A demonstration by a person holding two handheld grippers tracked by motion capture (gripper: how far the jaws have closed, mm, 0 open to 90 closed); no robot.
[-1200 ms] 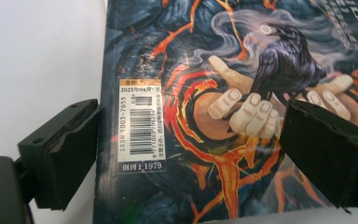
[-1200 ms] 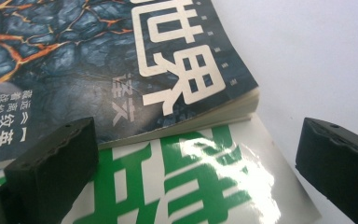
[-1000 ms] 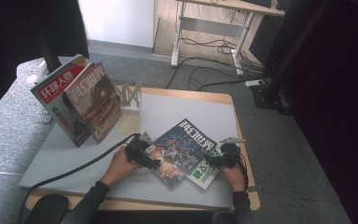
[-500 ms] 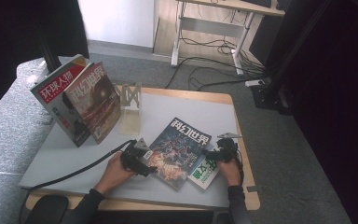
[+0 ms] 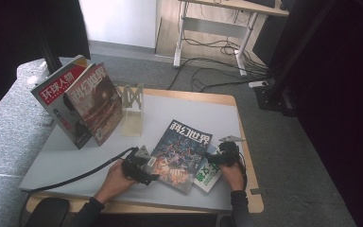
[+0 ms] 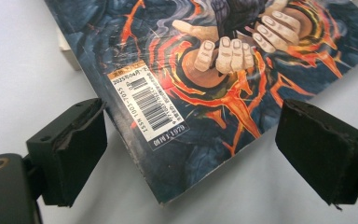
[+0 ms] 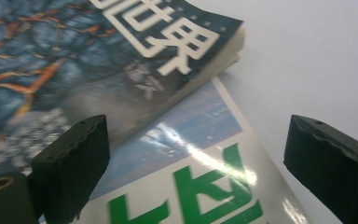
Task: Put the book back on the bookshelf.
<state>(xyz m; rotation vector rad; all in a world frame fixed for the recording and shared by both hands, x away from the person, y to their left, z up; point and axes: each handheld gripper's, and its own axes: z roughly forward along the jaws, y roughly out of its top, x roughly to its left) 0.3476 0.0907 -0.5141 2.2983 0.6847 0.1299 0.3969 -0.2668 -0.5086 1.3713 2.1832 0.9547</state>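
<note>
A dark blue magazine with orange cover art lies flat on the white table top, overlapping a green-and-white magazine. My left gripper is at its near left corner and stands open. In the left gripper view the barcode corner of the blue magazine lies between the wide jaws of that gripper, untouched. My right gripper is at the magazines' right side. Its jaws have just been closing a little but remain wide and open; the blue magazine's corner and the green-and-white cover lie between them, unpressed.
Two more magazines, a red-topped one and a dark one, stand upright at the table's left against a clear stand. A black cable trails left from my left gripper. The table's wooden edge runs just right of my right gripper.
My left hand has slid back along the blue magazine's left edge toward its near corner. The right hand and both flat magazines have stayed where they were.
</note>
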